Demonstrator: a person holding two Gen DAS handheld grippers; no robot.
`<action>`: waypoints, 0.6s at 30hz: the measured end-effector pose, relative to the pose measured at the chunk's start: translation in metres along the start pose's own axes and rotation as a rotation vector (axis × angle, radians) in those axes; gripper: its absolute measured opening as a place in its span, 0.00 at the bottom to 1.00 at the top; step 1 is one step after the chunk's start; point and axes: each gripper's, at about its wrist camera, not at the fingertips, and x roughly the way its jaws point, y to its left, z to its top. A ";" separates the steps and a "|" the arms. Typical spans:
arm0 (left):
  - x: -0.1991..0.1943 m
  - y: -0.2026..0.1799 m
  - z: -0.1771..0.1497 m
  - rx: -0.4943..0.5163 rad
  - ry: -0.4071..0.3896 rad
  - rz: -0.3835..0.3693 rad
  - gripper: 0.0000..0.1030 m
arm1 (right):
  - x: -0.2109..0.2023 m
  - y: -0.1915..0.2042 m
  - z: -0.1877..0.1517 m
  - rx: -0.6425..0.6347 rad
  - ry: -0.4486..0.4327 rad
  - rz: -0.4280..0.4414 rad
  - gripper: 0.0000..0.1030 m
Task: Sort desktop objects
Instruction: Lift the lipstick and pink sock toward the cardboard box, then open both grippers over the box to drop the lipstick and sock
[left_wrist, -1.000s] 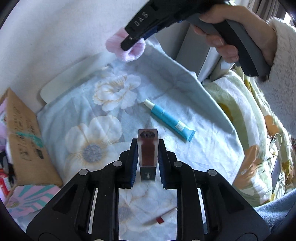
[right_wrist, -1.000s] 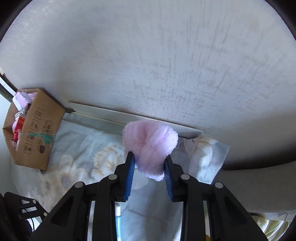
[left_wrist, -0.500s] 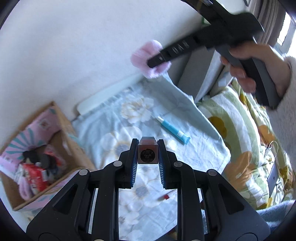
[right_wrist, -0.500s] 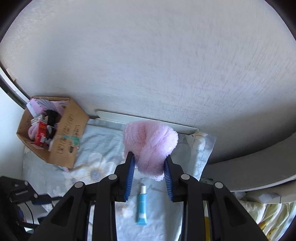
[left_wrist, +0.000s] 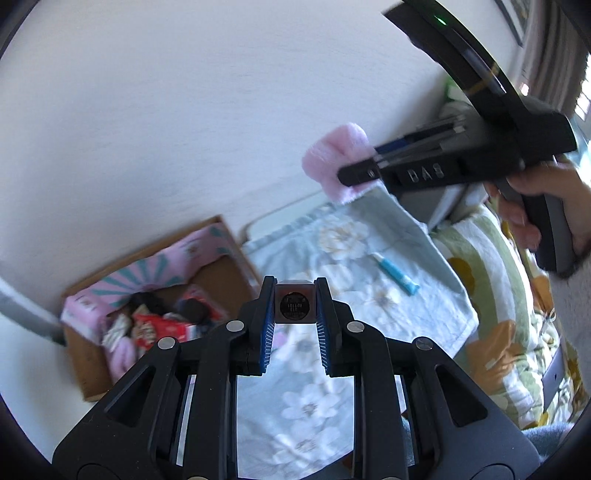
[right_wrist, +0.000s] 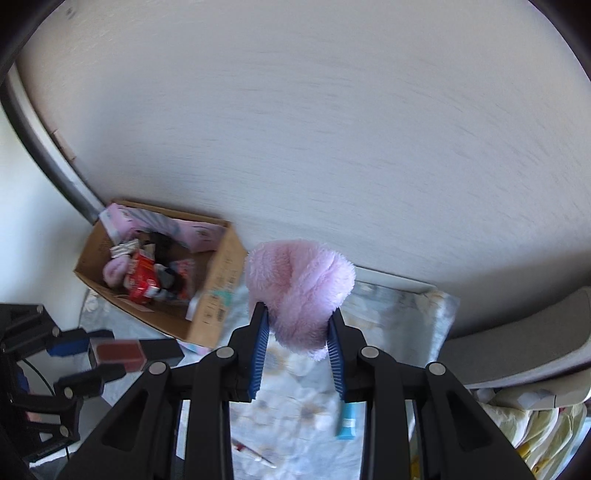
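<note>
Left gripper: the left gripper (left_wrist: 294, 314) sits low in the centre of its own view, its blue-padded fingers (left_wrist: 266, 332) pressed against both sides of a small square-sectioned bottle of dark reddish-brown liquid with a black end (left_wrist: 294, 306). In the right wrist view the same gripper (right_wrist: 107, 356) shows at the lower left edge, the bottle (right_wrist: 122, 352) lying sideways between its fingers, held up off the cloth.

Right gripper: the right gripper (right_wrist: 297, 345) is clamped on a fluffy pale pink cloth puff (right_wrist: 299, 291), which bulges out above the fingertips in the middle of the frame. In the left wrist view it (left_wrist: 354, 173) reaches in from the upper right, gripped by the person's right hand (left_wrist: 535, 206), the puff (left_wrist: 338, 162) raised in the air against the white wall (left_wrist: 184, 110).

Box: an open brown cardboard box (right_wrist: 207, 295) stands at the left of the right wrist view, against the wall. Inside lie a red packet (right_wrist: 142, 280), pink soft items and dark things too blurred to name. In the left wrist view the box (left_wrist: 225, 273) lies at the lower left, just left of the held bottle.

Cloth: a pale blue floral cloth (left_wrist: 332, 387) covers the surface below both grippers.

Tube: a slim turquoise tube with a white cap (left_wrist: 393, 273) lies flat on the cloth, right of centre in the left wrist view, well apart from the box.

Right edge: a green and yellow flowered blanket (left_wrist: 491, 295) lies beside the cloth.
</note>
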 end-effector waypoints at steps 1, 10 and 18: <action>-0.004 0.010 -0.001 -0.017 -0.002 0.010 0.17 | 0.002 0.009 0.003 -0.010 0.000 0.007 0.27; -0.014 0.107 -0.020 -0.174 0.022 0.108 0.17 | 0.028 0.080 0.031 -0.040 0.012 0.077 0.27; 0.010 0.200 -0.050 -0.359 0.089 0.187 0.17 | 0.076 0.137 0.047 -0.074 0.078 0.134 0.27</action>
